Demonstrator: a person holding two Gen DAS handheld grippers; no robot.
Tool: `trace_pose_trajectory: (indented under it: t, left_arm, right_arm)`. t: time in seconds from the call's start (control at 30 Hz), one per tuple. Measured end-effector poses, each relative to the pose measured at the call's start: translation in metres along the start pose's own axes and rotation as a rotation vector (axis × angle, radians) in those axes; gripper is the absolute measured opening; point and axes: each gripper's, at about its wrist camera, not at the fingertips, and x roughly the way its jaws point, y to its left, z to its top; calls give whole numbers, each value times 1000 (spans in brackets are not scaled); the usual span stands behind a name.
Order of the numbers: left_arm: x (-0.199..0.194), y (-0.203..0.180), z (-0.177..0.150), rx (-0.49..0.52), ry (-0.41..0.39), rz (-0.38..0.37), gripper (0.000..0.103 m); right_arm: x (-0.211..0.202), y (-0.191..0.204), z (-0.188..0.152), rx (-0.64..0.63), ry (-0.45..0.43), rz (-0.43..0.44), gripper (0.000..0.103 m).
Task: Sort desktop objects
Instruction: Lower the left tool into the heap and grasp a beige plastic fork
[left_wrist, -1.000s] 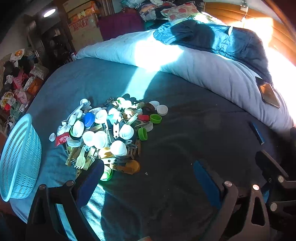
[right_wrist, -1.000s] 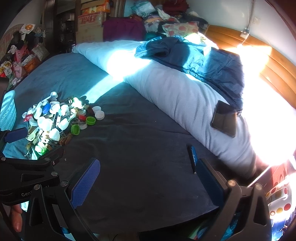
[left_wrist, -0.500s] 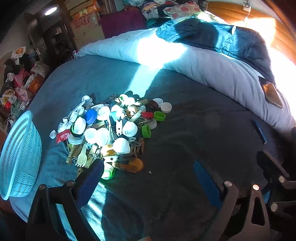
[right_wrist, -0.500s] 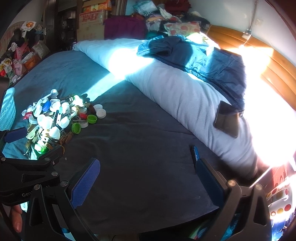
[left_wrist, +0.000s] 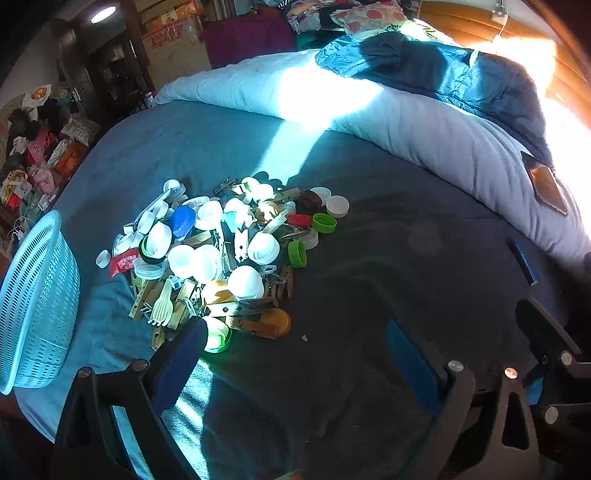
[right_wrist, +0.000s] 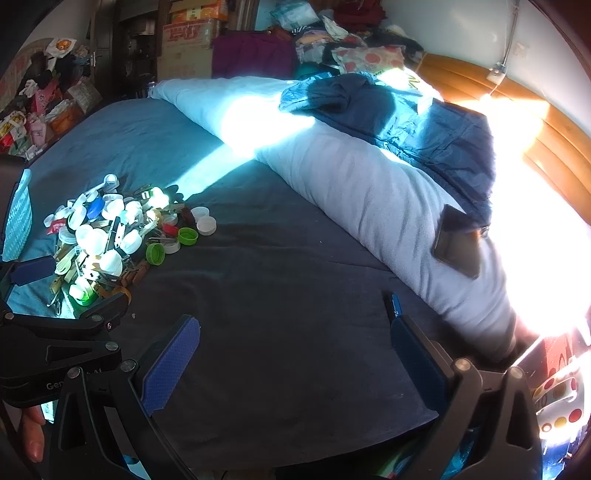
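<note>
The heap of small desktop objects (left_wrist: 229, 251), a jumble of white, blue, green and red plastic bottle caps, wooden clothes pegs and a pale plastic fork, lies on the dark blue bedsheet (left_wrist: 369, 280), partly in a band of sunlight. Left of the heap, just beside its edge, a light blue perforated plastic basket (left_wrist: 35, 302) stands tilted on its side. Right of the heap and well apart from it, a slim dark blue pen (left_wrist: 522, 260) rests on the sheet near a long rolled pale quilt (left_wrist: 424, 136), which runs behind the heap. A dark blue padded jacket (left_wrist: 443, 77) is draped over the quilt, and a black phone (left_wrist: 545, 184) lies on the quilt's right end. The left gripper (left_wrist: 295, 354) hovers near the heap's front edge with its blue-padded fingers (left_wrist: 177, 365) spread wide and holding nothing. The right gripper (right_wrist: 291, 354) hangs over bare sheet to the right of the heap, its fingers (right_wrist: 170, 365) likewise wide apart and empty.
</note>
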Motion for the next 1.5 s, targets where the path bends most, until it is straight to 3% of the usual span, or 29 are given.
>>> trace_pose_trajectory:
  t: [0.17, 0.27, 0.43, 0.53, 0.73, 0.87, 1.07, 1.13, 1.23, 1.33, 1.43, 1.5]
  left_arm:
    - [6, 31, -13, -31, -7, -25, 98]
    - [20, 56, -32, -20, 48, -68, 98]
    - [39, 102, -64, -125, 125, -136, 95]
    - [47, 118, -72, -180, 146, -170, 85]
    - [57, 144, -74, -233, 160, -204, 45]
    - [56, 172, -70, -311, 134, -222, 15]
    - [55, 185, -43, -378, 81, -303, 15]
    - [40, 183, -28, -366, 17, -330, 15]
    - [29, 177, -12, -317, -38, -318, 15]
    - [52, 176, 0, -291, 19, -286, 1]
    - [75, 186, -9, -319, 83, -287, 0]
    - [85, 182, -13, -321, 74, -292, 0]
  right_arm:
    - [2, 2, -5, -20, -14, 9, 103]
    - [9, 4, -13, -30, -4, 29, 103]
    - [24, 10, -26, -33, 18, 75, 103]
    - [28, 18, -27, -40, 17, 107, 103]
    - [26, 33, -25, -72, -6, 161, 103]
    - [27, 39, -28, -85, -11, 204, 92]
    - [34, 59, -29, -105, -4, 303, 74]
    - [34, 66, -28, -113, -7, 341, 65]
    - [33, 73, -26, -119, -23, 364, 62]
    - [41, 77, -24, -104, -10, 388, 61]
    - [48, 80, -22, -94, 6, 399, 58]
    - [49, 81, -22, -96, 0, 400, 58]
